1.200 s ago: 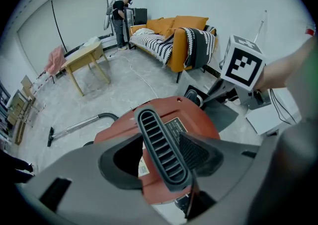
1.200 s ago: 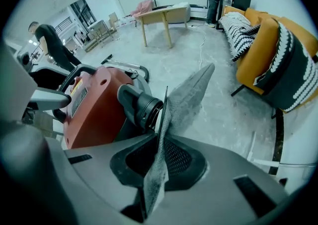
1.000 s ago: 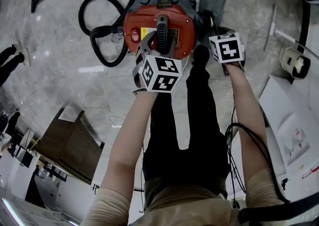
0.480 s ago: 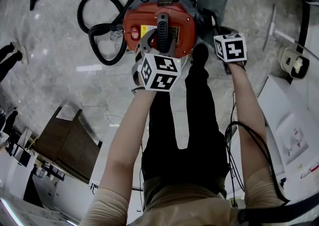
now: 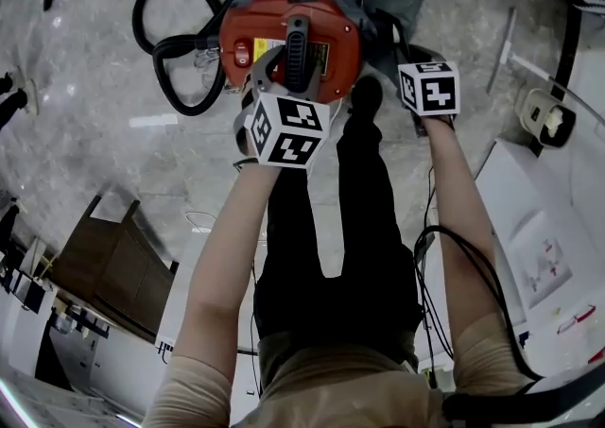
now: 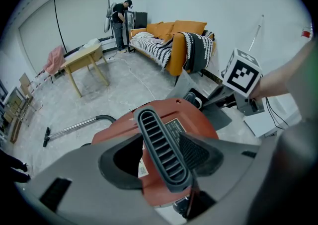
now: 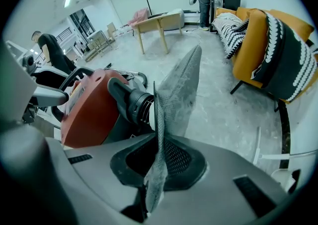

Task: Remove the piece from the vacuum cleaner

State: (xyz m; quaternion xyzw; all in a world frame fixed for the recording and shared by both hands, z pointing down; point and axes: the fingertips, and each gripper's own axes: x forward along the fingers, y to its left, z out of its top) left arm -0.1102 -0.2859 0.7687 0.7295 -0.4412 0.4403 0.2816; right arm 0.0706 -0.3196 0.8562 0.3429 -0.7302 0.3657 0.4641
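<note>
Left gripper [image 6: 166, 162] is clamped across the black ribbed handle [image 6: 158, 137] atop the red vacuum [image 6: 201, 118], one pad on each side of it. Right gripper [image 7: 158, 167] has its jaws nearly together, pinching a thin grey sheet [image 7: 179, 90] — the piece — which stands edge-on and upright, right by the hose port [image 7: 131, 102] on the vacuum's side. Past the vacuum, its black hose [image 5: 170, 34] loops over the marble floor [image 5: 113, 152] — farther off stand a wooden table [image 6: 84, 60] and an orange sofa [image 6: 174, 33].
</note>
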